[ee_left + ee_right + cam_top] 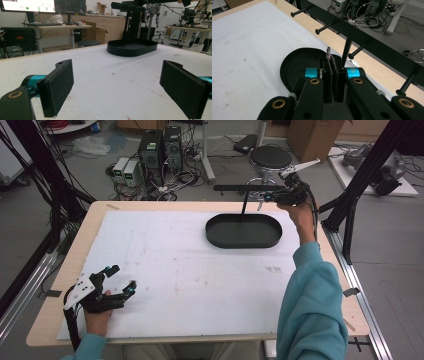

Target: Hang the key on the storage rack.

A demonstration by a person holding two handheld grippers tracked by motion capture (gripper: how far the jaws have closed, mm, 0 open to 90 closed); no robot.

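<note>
A black oval tray [243, 241] [130, 51] [287, 68] lies at the far right of the white mat [175, 270]. A thin post [244, 202] rises from it and carries a black bar [240, 187] [372, 42] with several pegs. My right gripper [264, 196] [331, 58] is held high beside that bar, above the tray. Its jaws are shut on a thin flat piece [328, 51], whose tip pokes out past the pads. My left gripper [123, 278] [117, 66] rests open on the mat at the near left, with nothing between its pads [58, 85].
Beyond the table's far edge are a round black stool [270, 156], computer boxes with cables on the floor [160, 147] and a cardboard box [312, 137]. Black frame struts [350, 205] stand close to the table's right edge.
</note>
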